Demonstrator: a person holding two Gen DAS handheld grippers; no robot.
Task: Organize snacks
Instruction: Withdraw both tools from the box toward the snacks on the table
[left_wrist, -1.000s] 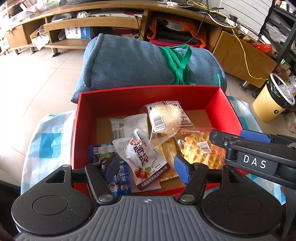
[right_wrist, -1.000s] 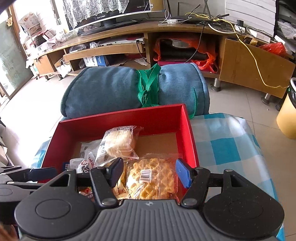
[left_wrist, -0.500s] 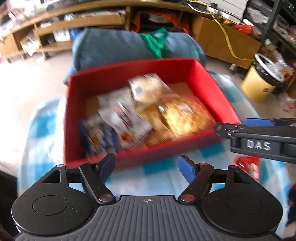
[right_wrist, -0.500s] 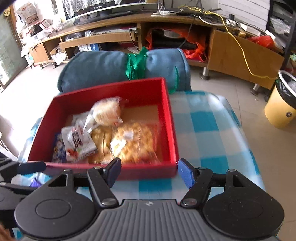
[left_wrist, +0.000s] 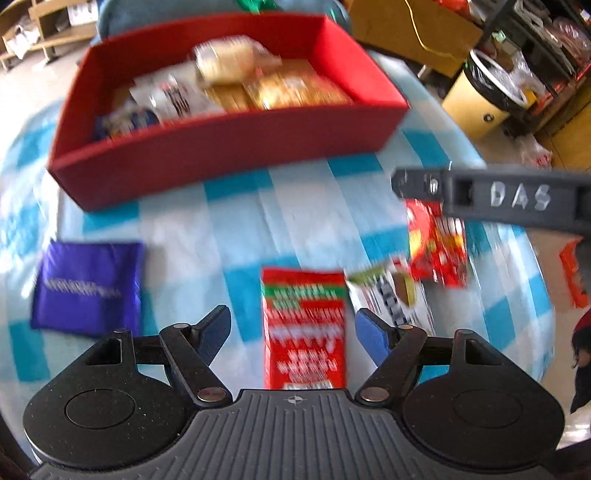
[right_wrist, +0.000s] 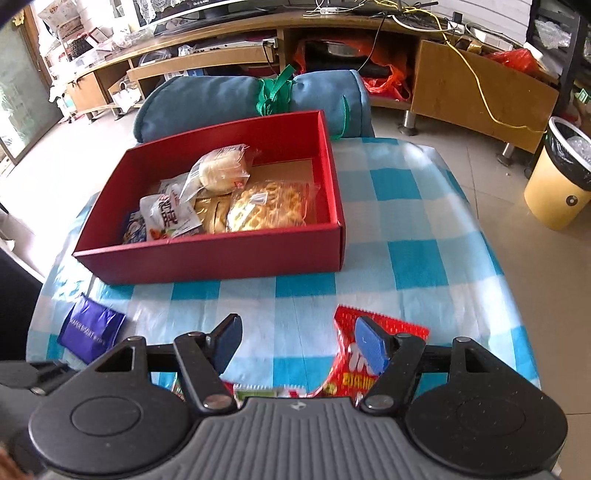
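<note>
1. Snacks fill the left and middle of the red box: a wrapped bun on top, a bag of golden waffle biscuits, a white sachet and a blue packet; the right end shows bare cardboard.
2. Loose on the checked desk, in front of the box: a purple pouch, a red-and-green packet, a white packet and a red bag.
3. Left gripper hangs above the red-and-green packet, jaws apart after just widening, pinching nothing.
4. Right gripper hangs over the red bag, jaws likewise parted, empty.
</note>
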